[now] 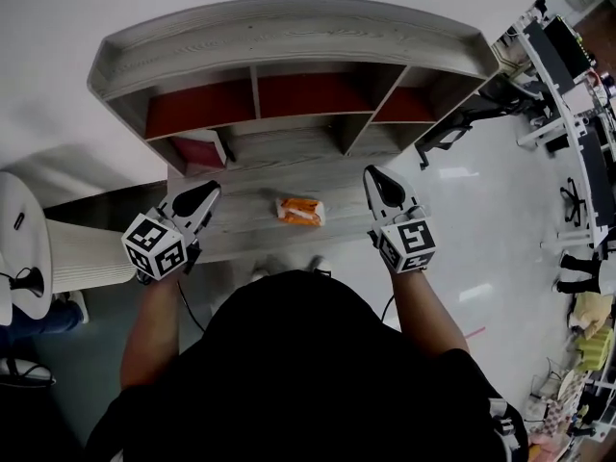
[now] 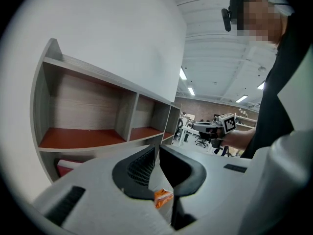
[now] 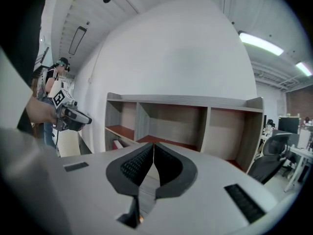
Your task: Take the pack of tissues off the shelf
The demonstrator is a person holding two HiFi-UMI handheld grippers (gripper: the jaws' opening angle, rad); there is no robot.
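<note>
**Tissue pack on the near ledge, both grippers closed and empty**

The curved grey wood-grain shelf unit with red compartment floors (image 1: 289, 37) stands at the far side. On the flat grey ledge (image 1: 241, 176) just in front of it lies the small orange-and-white pack of tissues (image 1: 300, 211). It sits between the left gripper (image 1: 210, 192) and the right gripper (image 1: 373, 175), apart from both. Each has its jaws pressed together on nothing. A gripper coming down closed would likely shove the light pack off the near edge, so the jaws must spread first.
</note>
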